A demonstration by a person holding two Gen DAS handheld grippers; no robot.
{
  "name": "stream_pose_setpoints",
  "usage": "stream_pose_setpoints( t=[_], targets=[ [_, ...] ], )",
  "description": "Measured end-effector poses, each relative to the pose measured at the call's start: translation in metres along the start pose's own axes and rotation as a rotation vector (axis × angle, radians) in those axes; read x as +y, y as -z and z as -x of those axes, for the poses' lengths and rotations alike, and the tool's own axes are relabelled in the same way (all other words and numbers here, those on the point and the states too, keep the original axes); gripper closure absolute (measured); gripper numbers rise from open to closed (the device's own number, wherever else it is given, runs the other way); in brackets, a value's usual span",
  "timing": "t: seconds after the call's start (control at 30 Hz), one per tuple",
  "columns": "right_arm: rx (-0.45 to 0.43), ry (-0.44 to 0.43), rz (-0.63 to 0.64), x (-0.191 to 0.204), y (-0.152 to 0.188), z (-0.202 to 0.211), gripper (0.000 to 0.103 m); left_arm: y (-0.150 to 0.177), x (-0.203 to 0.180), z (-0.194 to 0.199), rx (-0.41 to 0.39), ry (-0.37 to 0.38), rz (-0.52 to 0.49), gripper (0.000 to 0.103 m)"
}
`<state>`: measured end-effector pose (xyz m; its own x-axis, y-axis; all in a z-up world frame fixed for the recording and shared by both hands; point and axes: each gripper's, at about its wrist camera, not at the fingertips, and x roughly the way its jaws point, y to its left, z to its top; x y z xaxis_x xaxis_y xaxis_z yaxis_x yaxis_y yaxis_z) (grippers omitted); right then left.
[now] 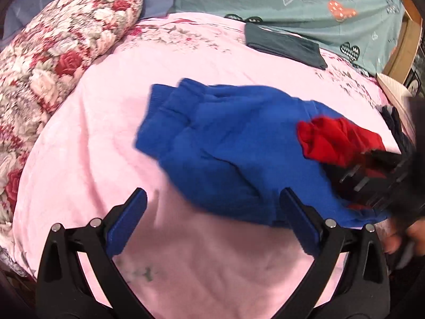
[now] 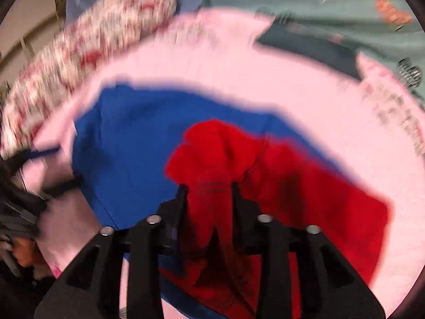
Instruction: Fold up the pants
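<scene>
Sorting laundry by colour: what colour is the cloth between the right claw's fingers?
Red cloth, clearest in the right wrist view.

A rose-print quilt (image 1: 53,61) lies rolled left of a folded grey garment (image 1: 285,45) on the pink bedspread (image 1: 111,111).

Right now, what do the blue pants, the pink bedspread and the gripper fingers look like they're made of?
Blue pants: probably thick matte fleece or knit; soft rounded folds, ribbed cuffs. Pink bedspread: seemingly plush fabric; faint sheen, shallow wrinkles. Left gripper fingers: hard black plastic with blue pads, maybe rubbery.
</scene>
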<state>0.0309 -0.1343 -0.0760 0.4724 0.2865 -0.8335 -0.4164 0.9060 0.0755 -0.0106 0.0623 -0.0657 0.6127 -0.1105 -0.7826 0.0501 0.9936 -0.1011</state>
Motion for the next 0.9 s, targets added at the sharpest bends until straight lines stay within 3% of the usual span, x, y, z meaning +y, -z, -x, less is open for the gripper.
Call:
stream_pose_setpoints(
  t=[0.03, 0.1, 0.23, 0.37, 0.5, 0.67, 0.8, 0.83, 0.87, 0.9],
  targets=[
    [-0.032, 0.014, 0.043, 0.007, 0.002, 0.006, 0.05, 0.002, 0.009, 0.006, -0.004, 0.01, 0.019, 0.002],
    [-0.064, -0.019, 0.063, 0.009, 0.003, 0.027, 0.049, 0.005, 0.027, 0.011, 0.005, 0.033, 0.069, 0.002],
    [-0.223, -0.088, 0.008, -0.01, 0.007, 0.088, 0.041, 0.006, 0.055, 0.014, 0.024, 0.127, 0.202, 0.002],
    [-0.26, -0.082, -0.103, -0.024, 0.02, 0.089, 0.041, 0.001, 0.056, -0.005, 0.056, 0.268, 0.342, 0.002],
    [-0.261, -0.034, -0.055, -0.015, 0.041, 0.094, 0.041, -0.01, 0.054, -0.031, 0.068, 0.333, 0.458, 0.002],
    [-0.274, -0.03, 0.011, 0.003, 0.044, 0.086, 0.041, -0.023, 0.052, -0.047, 0.048, 0.285, 0.533, 0.002],
    [-0.266, -0.037, -0.01, -0.004, 0.048, 0.076, 0.041, -0.032, 0.05, -0.056, 0.039, 0.27, 0.569, 0.004],
    [-0.258, -0.039, -0.015, -0.005, 0.049, 0.073, 0.041, -0.034, 0.05, -0.059, 0.043, 0.26, 0.569, 0.009],
    [-0.247, -0.042, -0.019, -0.006, 0.049, 0.07, 0.041, -0.036, 0.048, -0.06, 0.049, 0.245, 0.568, 0.023],
    [-0.244, -0.044, -0.021, -0.006, 0.05, 0.069, 0.041, -0.036, 0.048, -0.061, 0.056, 0.248, 0.567, 0.029]
  ],
)
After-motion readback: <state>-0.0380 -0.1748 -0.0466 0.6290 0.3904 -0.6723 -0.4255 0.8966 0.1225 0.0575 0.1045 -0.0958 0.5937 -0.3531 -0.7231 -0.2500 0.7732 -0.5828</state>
